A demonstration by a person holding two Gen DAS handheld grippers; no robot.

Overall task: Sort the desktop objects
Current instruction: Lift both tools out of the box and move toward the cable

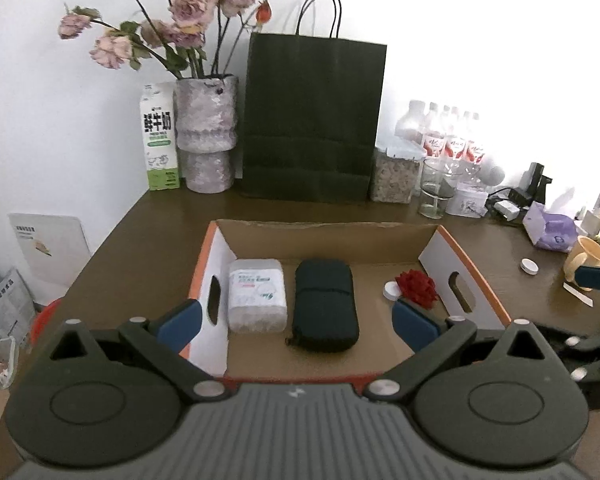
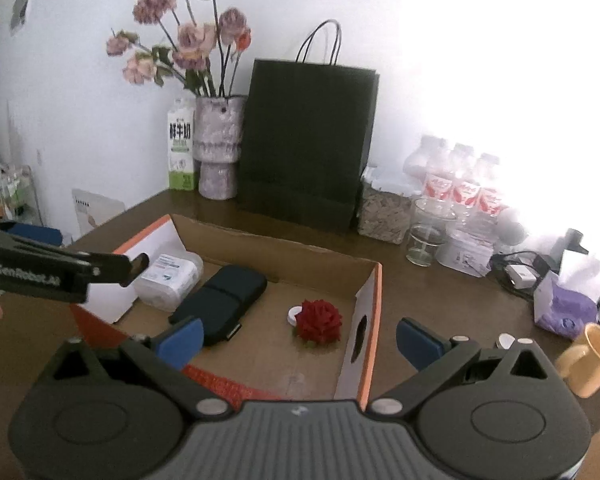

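Black zip case (image 1: 325, 305) lies flat in cardboard box (image 1: 456, 258) on tabletop (image 1: 156, 232), long axis running toward back wall, between tissue pack (image 1: 257, 295) and red rose (image 1: 417, 287). Left tool (image 1: 296, 320) and right tool (image 2: 298, 338) spread wide, empty, above box's near edge.

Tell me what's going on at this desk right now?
A person holds a claw in each hand above a cardboard box on the desk. Both the left claw and the right claw are open and empty. The box already holds a tissue pack, a dark pouch, a red flower and a white cap.
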